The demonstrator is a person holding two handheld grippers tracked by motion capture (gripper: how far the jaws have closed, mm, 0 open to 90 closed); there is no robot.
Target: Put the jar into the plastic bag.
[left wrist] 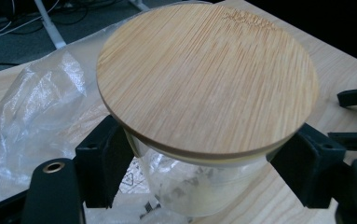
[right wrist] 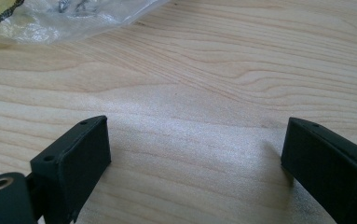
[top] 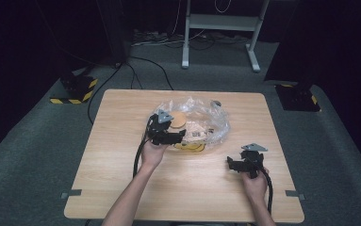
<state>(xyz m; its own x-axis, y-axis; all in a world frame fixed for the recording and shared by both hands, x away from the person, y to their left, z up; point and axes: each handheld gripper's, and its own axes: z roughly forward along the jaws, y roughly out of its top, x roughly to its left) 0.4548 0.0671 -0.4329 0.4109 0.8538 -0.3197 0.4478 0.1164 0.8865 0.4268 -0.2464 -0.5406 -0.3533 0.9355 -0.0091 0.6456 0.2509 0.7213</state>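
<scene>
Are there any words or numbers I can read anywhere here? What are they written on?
None can be read.
Plastic bag: a white label with dark print, too small and blurred to read.
Plastic bag, yellow and black printing: too blurred to read.
Plastic bag, left gripper view: a small triangle sign, its marking too blurred to read.
Jar and its wooden lid: no writing.

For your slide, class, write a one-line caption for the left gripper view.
Left tongs clasp a clear jar just under its round bamboo lid, crinkled plastic bag behind, on a wooden table.
</scene>
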